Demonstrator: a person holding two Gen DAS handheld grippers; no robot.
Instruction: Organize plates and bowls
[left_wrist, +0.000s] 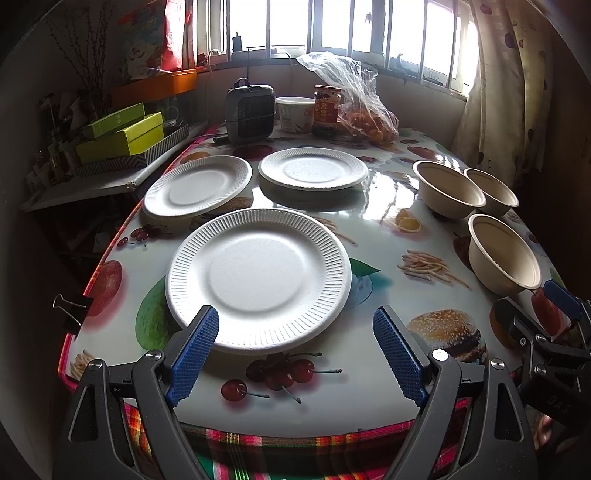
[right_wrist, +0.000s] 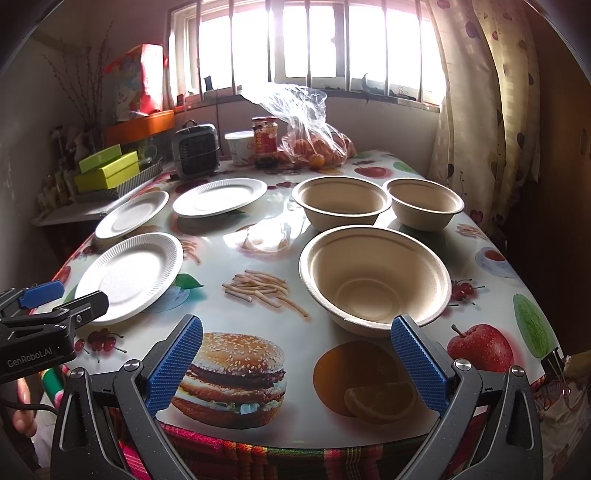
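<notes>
Three white paper plates lie on the fruit-print table: a near plate, a far-left plate and a far-middle plate. Three beige paper bowls stand on the right: a near bowl and two farther bowls. My left gripper is open and empty at the near plate's front edge. My right gripper is open and empty just before the near bowl. The right wrist view also shows the plates and the left gripper.
At the table's far end stand a small grey heater, a white tub, a jar and a plastic bag of oranges. Green boxes sit on a shelf to the left. A binder clip grips the table's left edge.
</notes>
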